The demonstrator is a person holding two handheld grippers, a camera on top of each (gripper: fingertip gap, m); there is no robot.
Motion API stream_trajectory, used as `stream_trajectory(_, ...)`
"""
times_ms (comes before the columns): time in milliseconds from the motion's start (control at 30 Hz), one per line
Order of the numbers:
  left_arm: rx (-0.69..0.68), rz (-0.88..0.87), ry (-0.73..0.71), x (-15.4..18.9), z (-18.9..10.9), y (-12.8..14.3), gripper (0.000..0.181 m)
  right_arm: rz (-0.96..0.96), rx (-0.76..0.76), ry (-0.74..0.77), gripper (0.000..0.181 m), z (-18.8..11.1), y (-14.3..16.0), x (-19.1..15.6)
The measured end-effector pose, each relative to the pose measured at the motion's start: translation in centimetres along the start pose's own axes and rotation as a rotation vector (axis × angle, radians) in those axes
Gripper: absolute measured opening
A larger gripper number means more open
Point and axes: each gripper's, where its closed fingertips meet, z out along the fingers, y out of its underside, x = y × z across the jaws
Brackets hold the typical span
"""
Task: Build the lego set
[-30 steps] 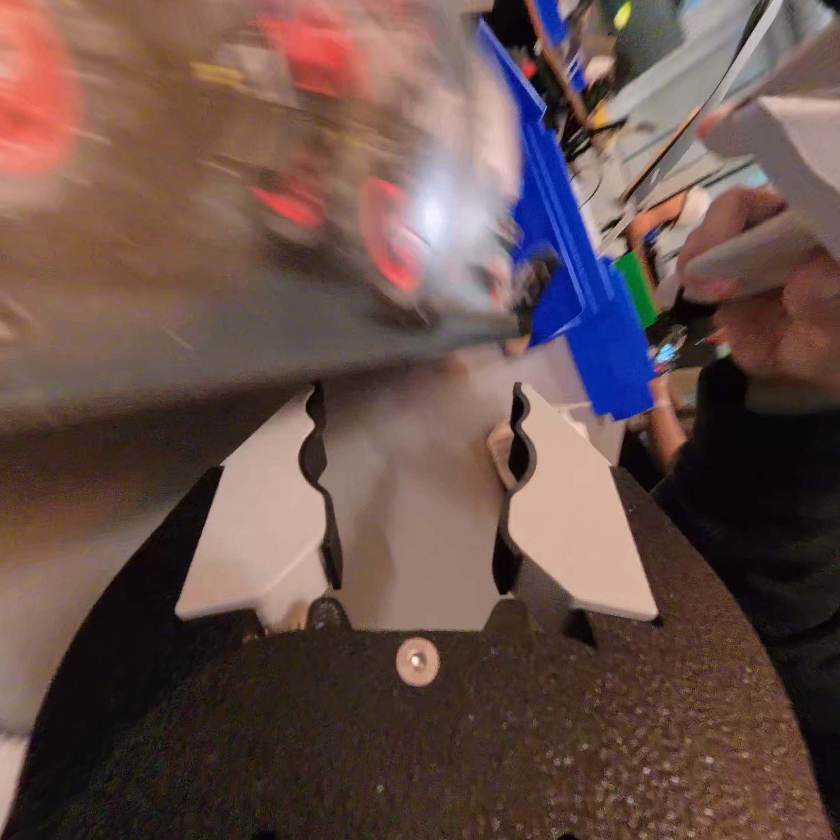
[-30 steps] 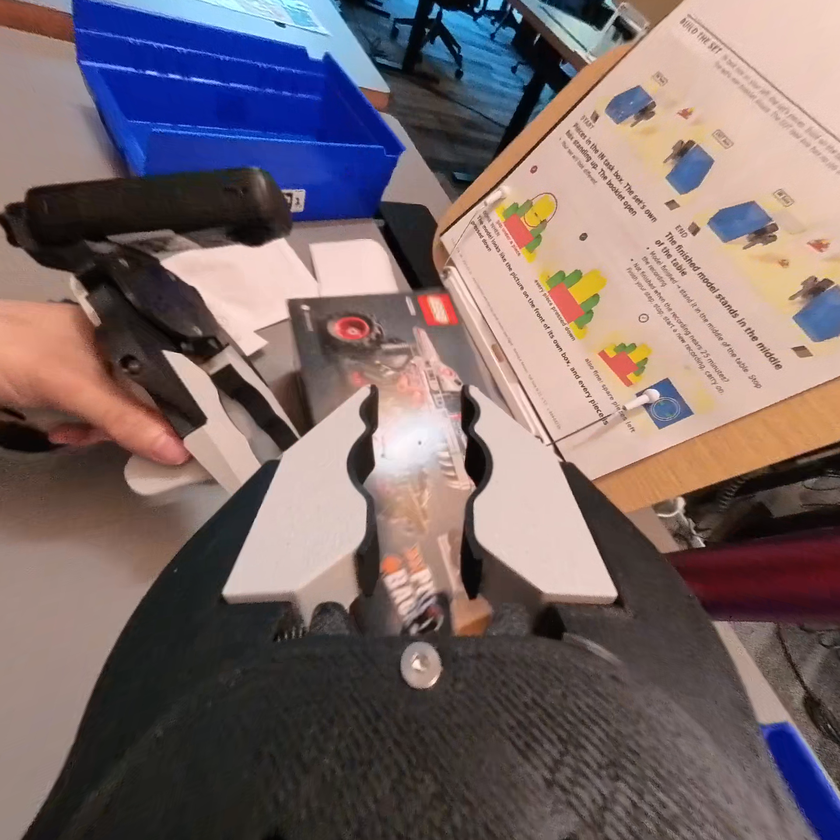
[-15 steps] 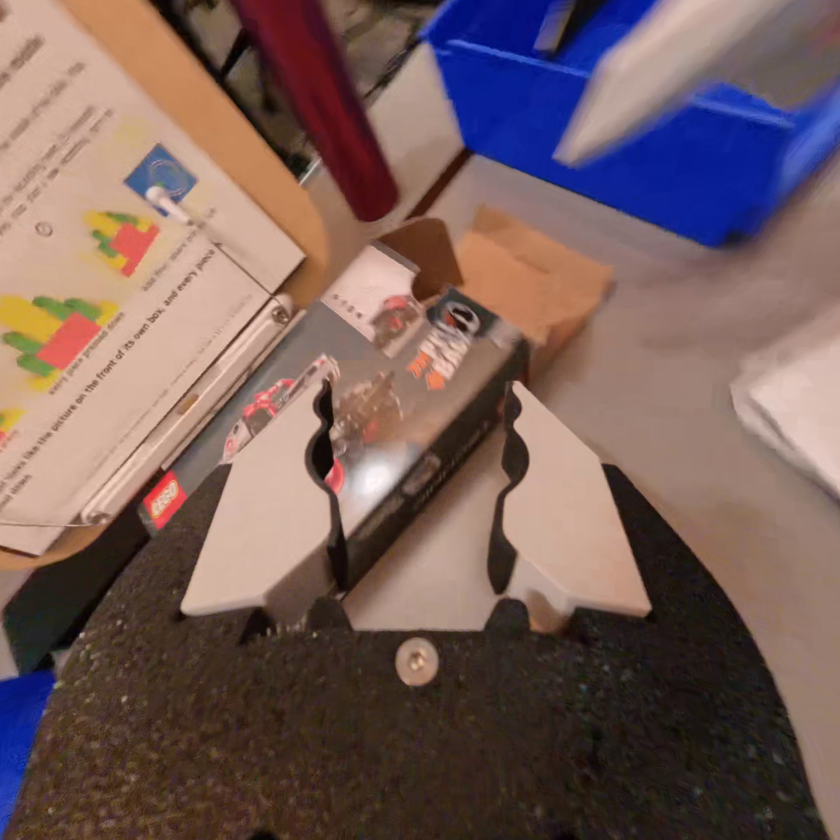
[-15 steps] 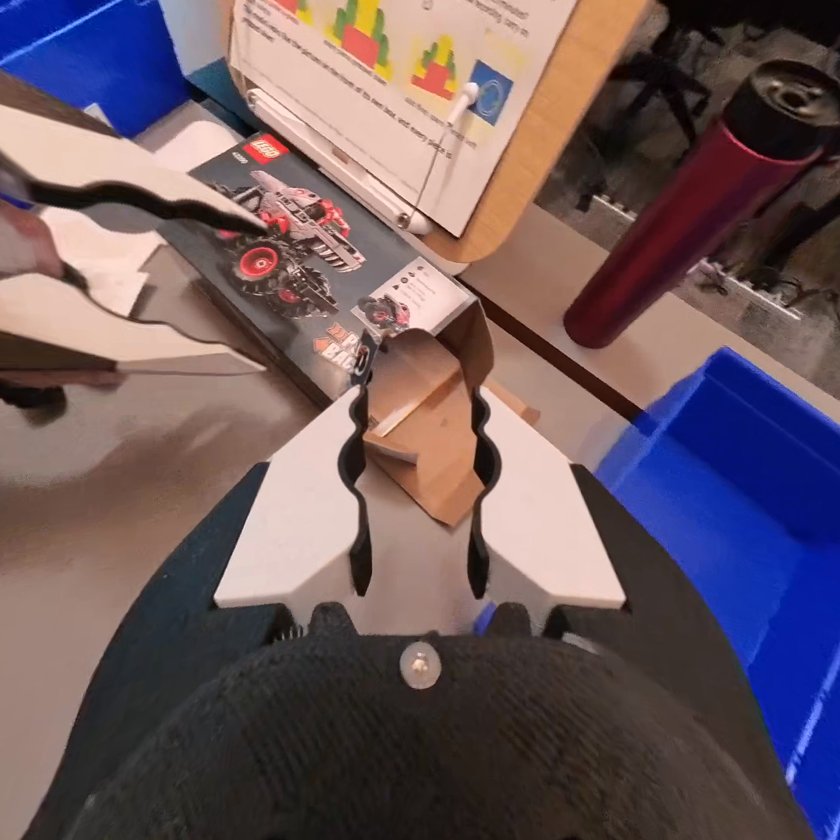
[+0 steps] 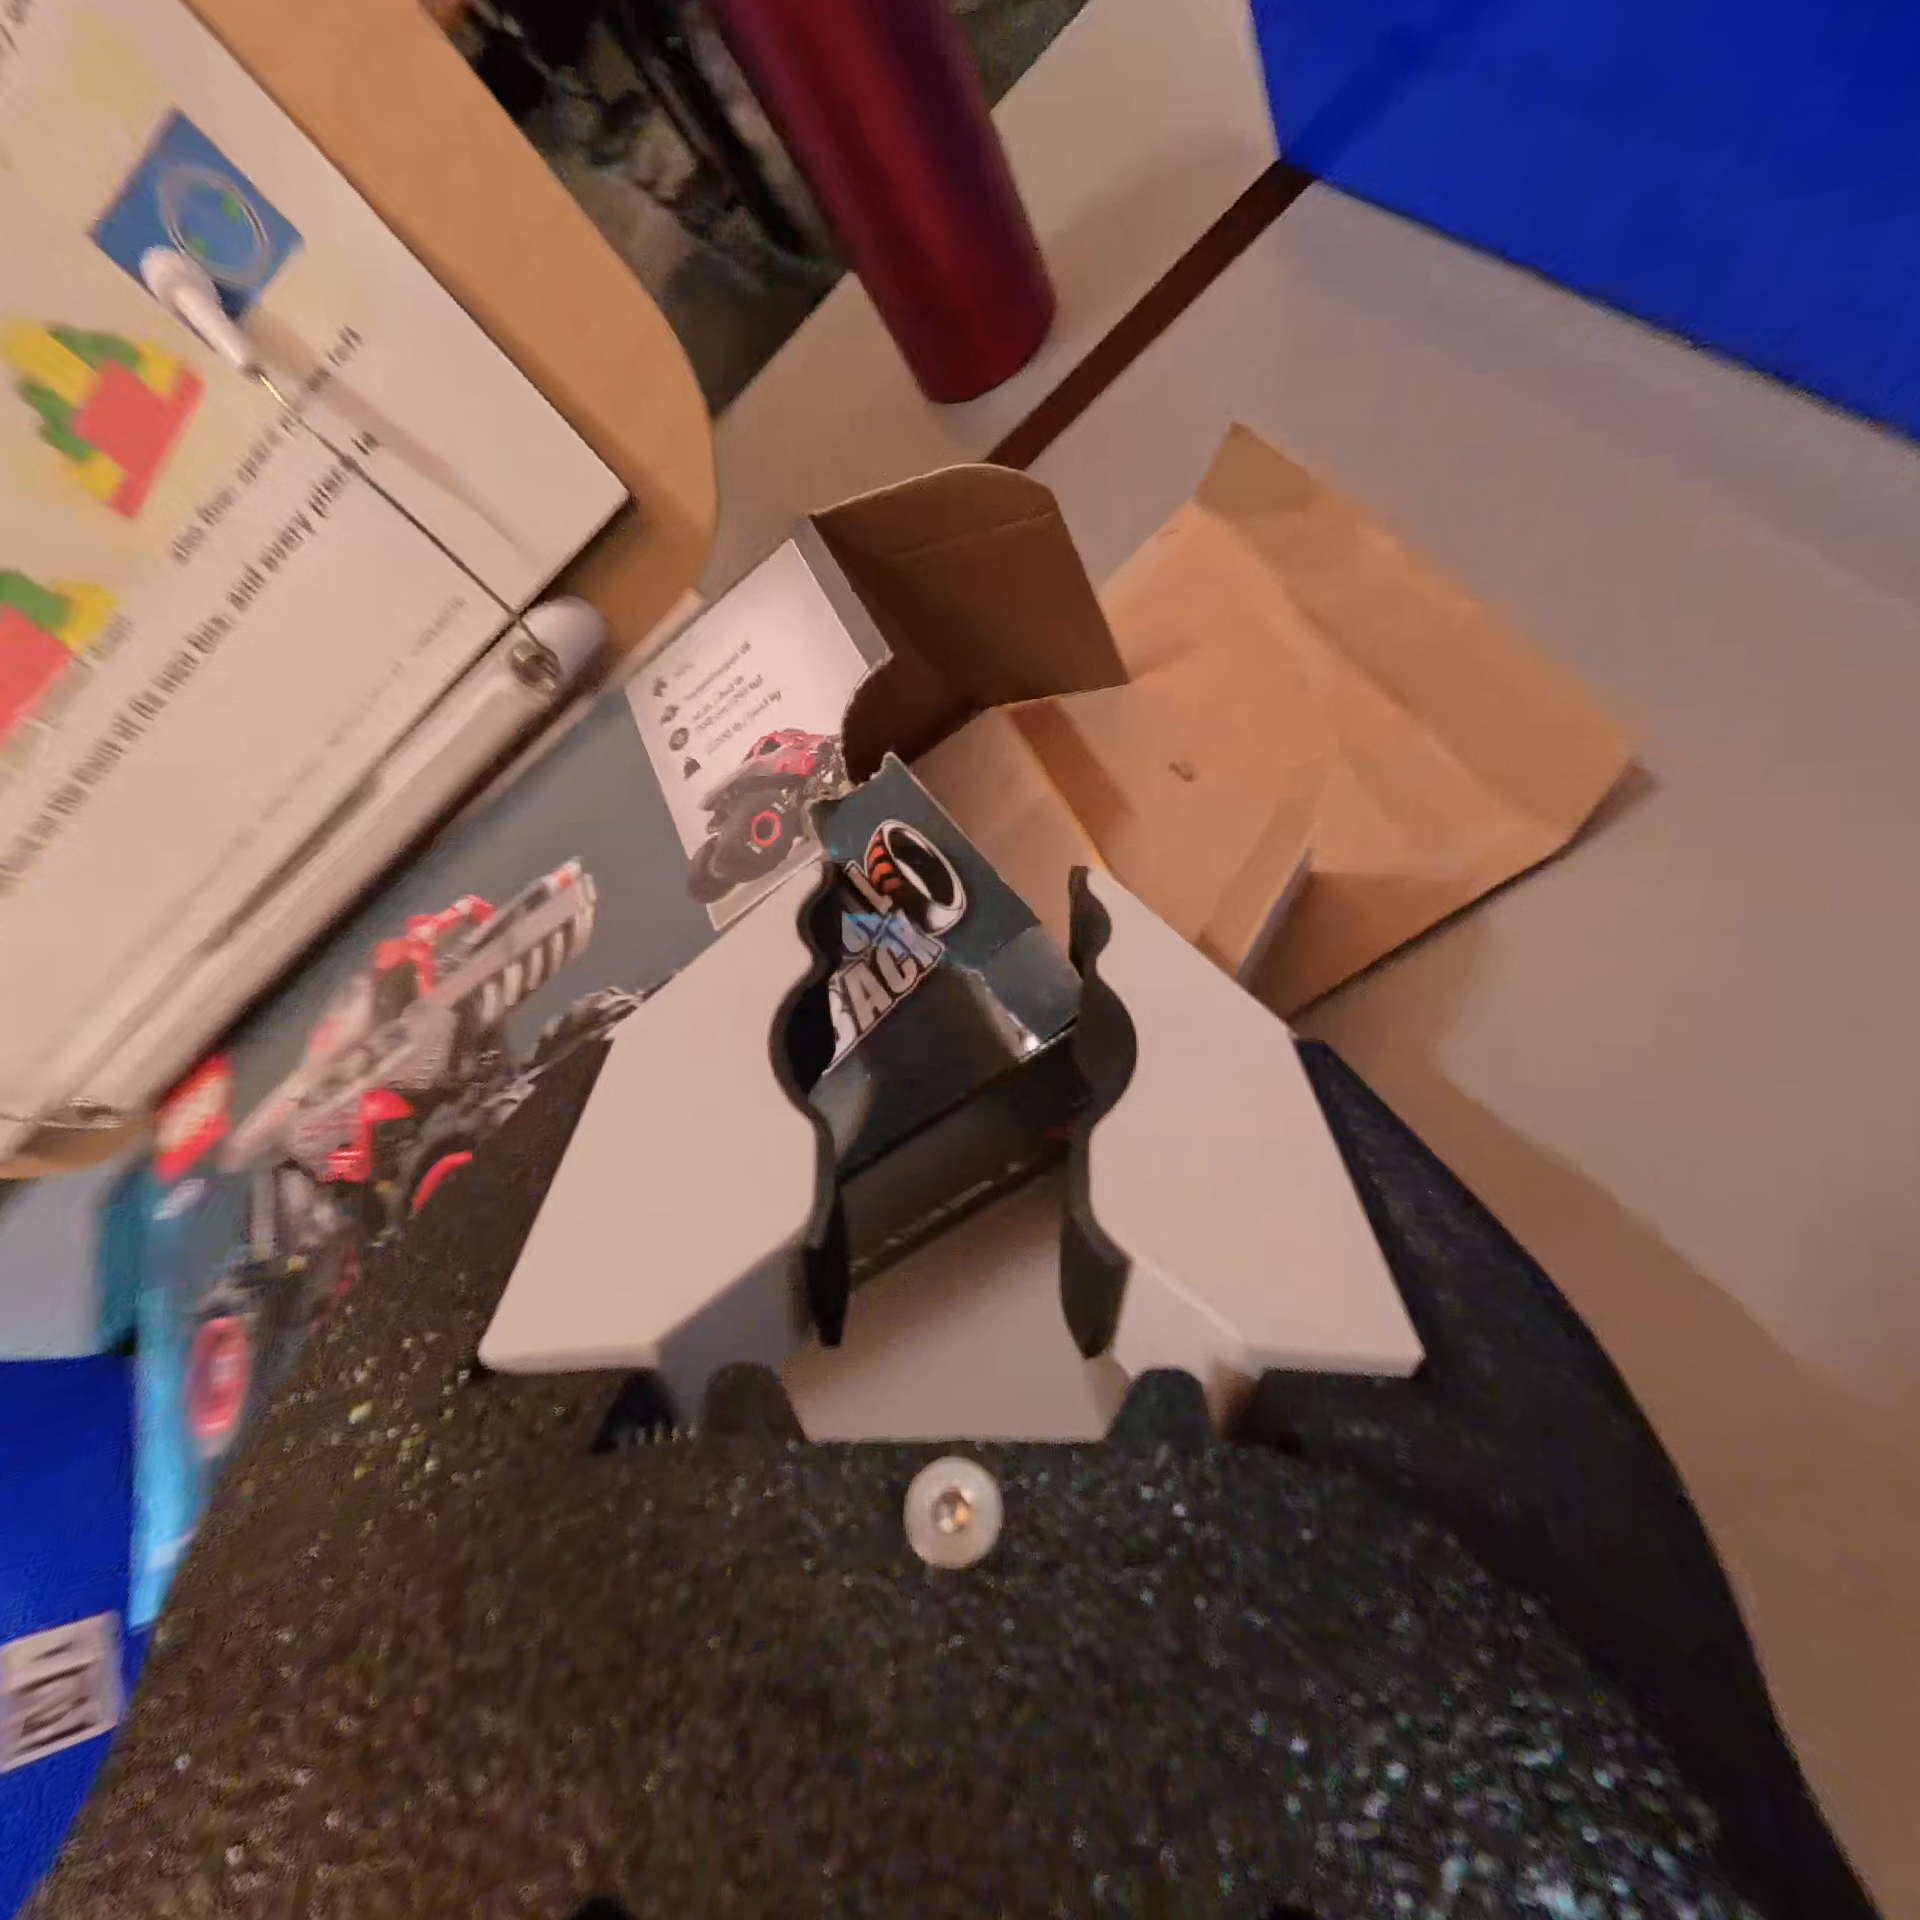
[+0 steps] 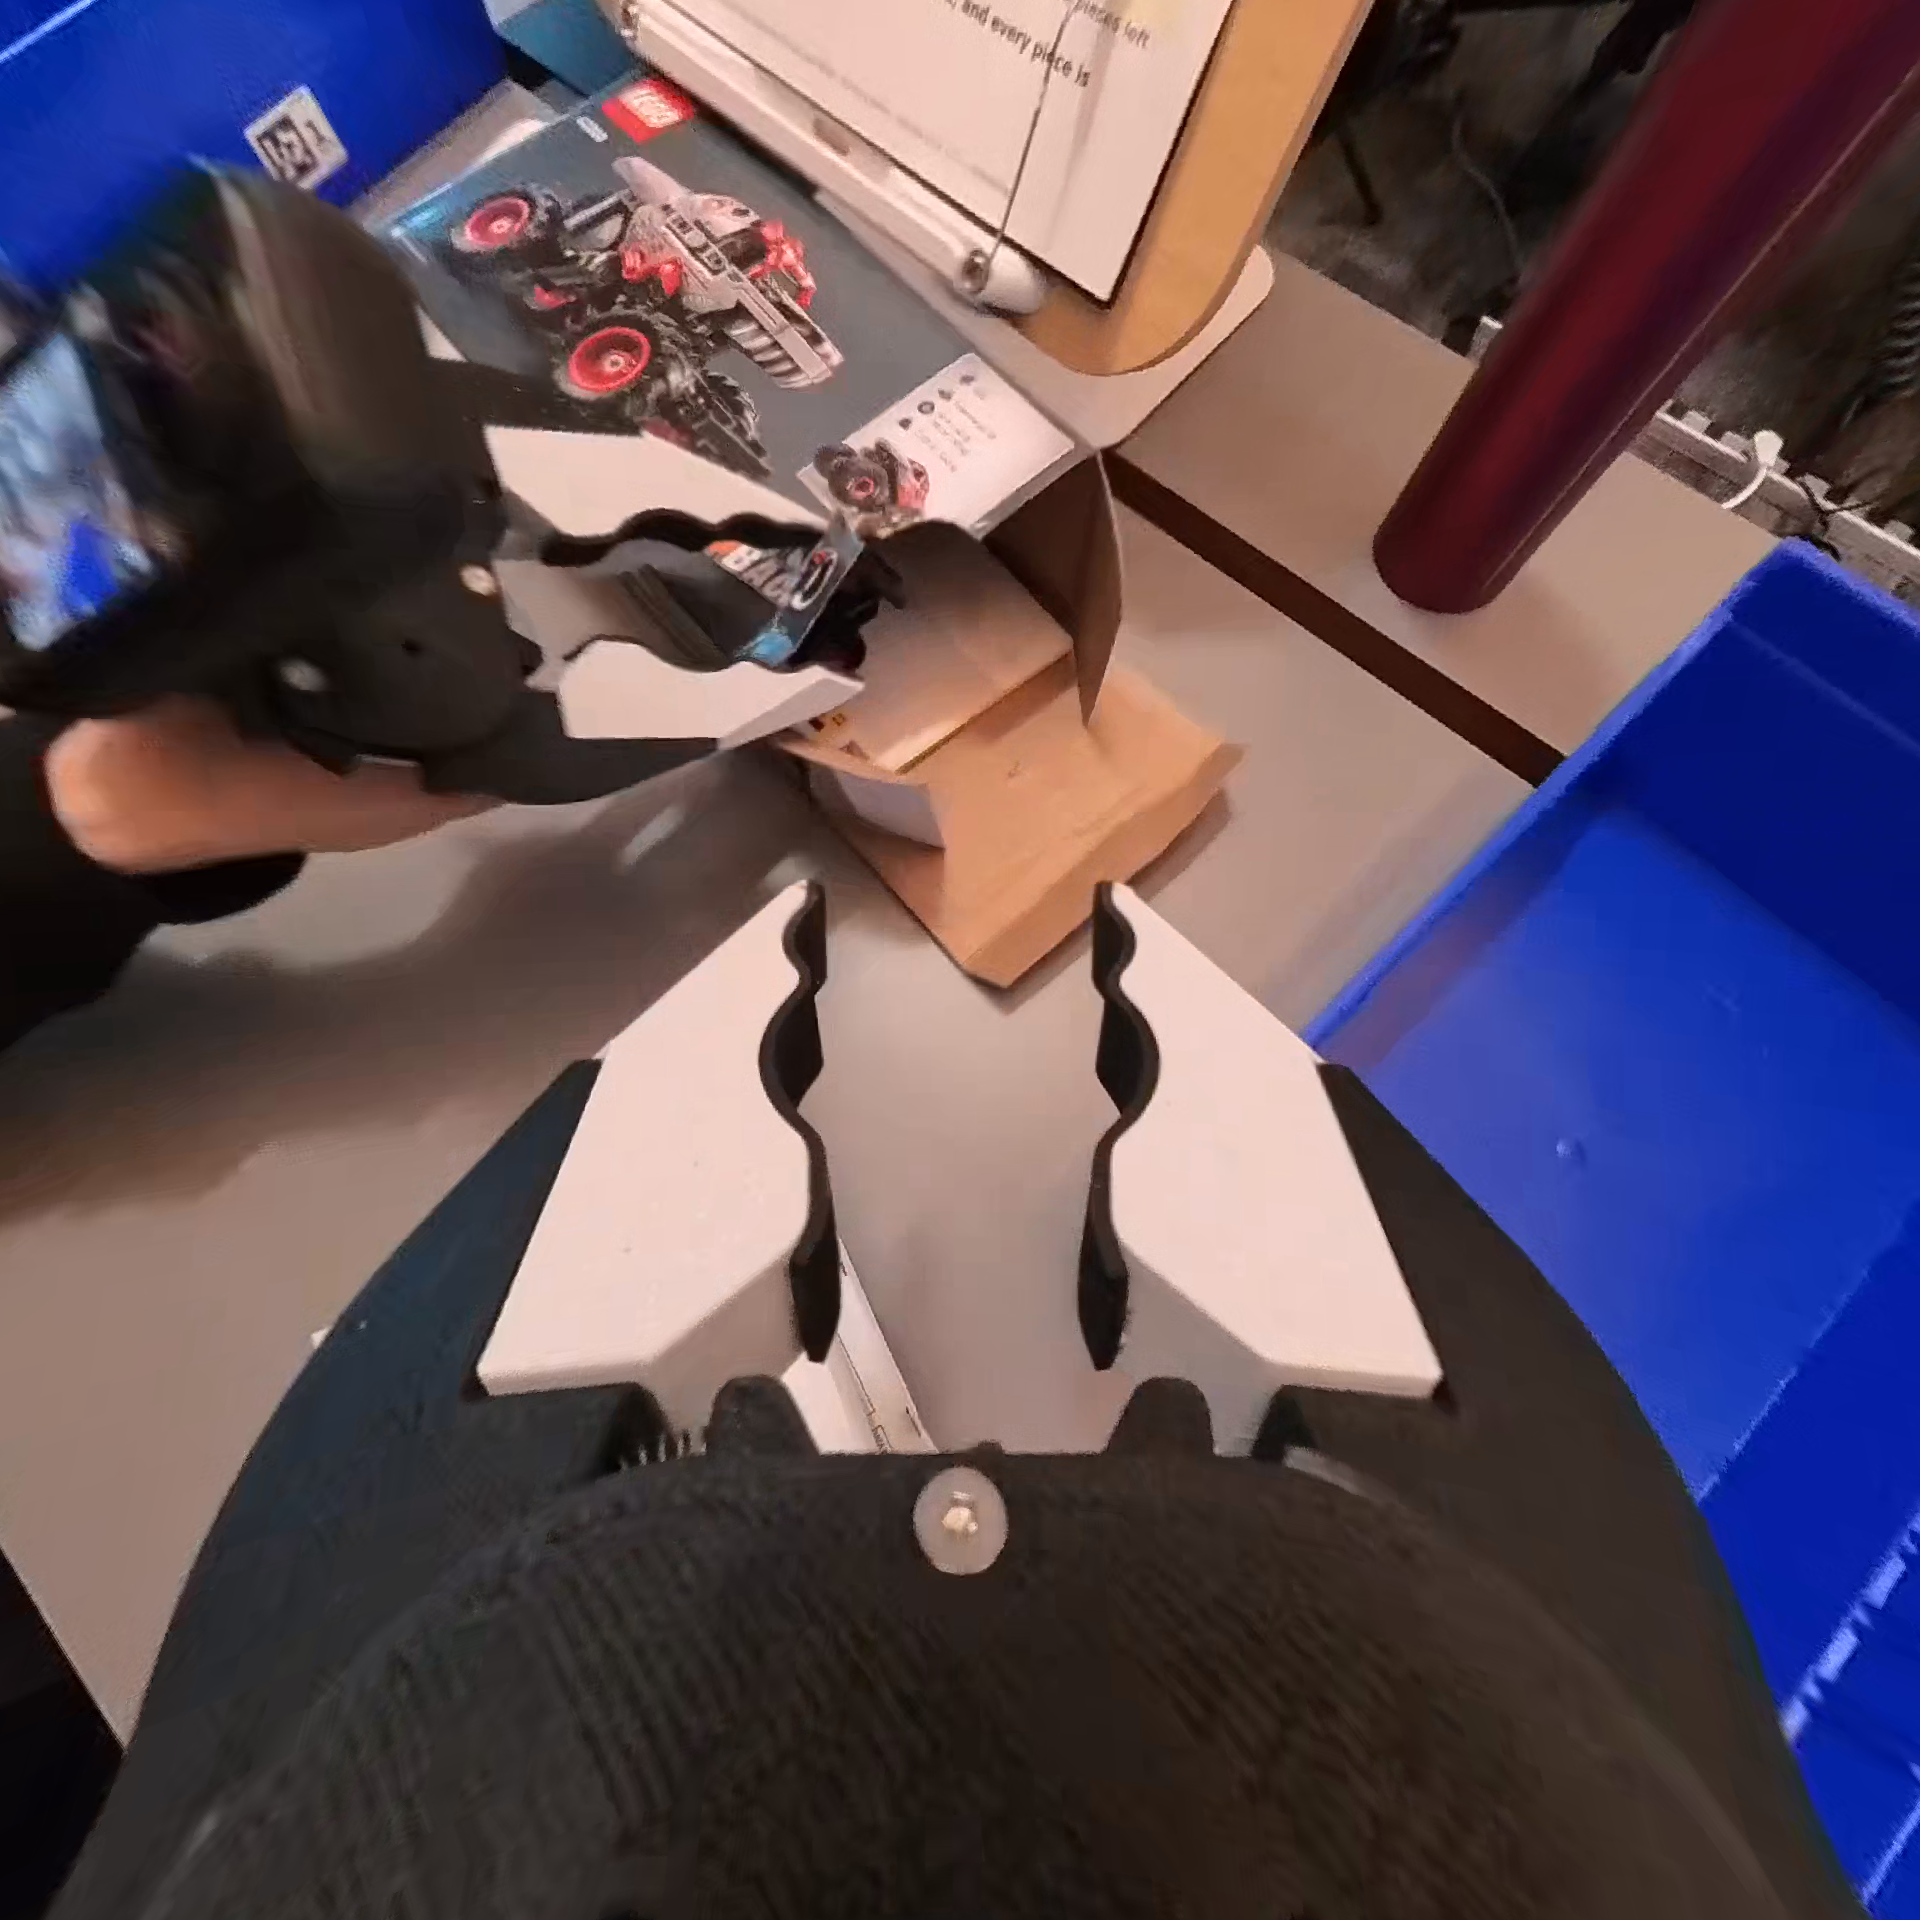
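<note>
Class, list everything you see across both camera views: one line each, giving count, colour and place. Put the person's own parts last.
Lego box: one, dark with red-wheeled truck picture, flat on table, end flaps open.
Paper bag: one, brown, partly out of the box's open end.
Instruction board: one, tan with white sheet, behind box.
Bottle: one, maroon, beyond table edge.
Bins: blue, right and far left.
Table: one, grey.
Left gripper: jaws open around box corner.
Right gripper: jaws open, empty.
Hand: one, holding left gripper.
</note>
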Motion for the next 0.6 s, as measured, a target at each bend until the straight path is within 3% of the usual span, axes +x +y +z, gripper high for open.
stream_trajectory(33,0.009,-0.007,0.042,0.1,-0.7,0.5,0.041,-0.003,-0.006,-0.011,0.050,0.2,-0.1,-0.1)
stream_trajectory(200,0.041,0.181,0.207,1.1,-5.2,3.1,0.039,-0.045,-0.029,-0.063,0.058,3.7,-1.0,-0.8)
stream_trajectory(333,0.195,0.268,0.366,1.7,-9.0,4.4,0.039,0.003,-0.093,-0.144,0.078,7.6,0.2,-3.4)
stream_trajectory(467,0.253,0.281,0.469,0.6,-10.8,6.6,0.038,0.001,-0.181,-0.178,0.092,10.5,2.5,-7.3)
stream_trajectory(533,0.268,0.294,0.512,0.1,-11.5,7.6,0.038,-0.044,-0.233,-0.110,0.092,11.6,3.4,-7.6)
stream_trajectory(600,0.285,0.266,0.551,-0.4,-12.0,8.3,0.037,-0.049,-0.240,-0.104,0.071,12.3,3.6,-8.5)
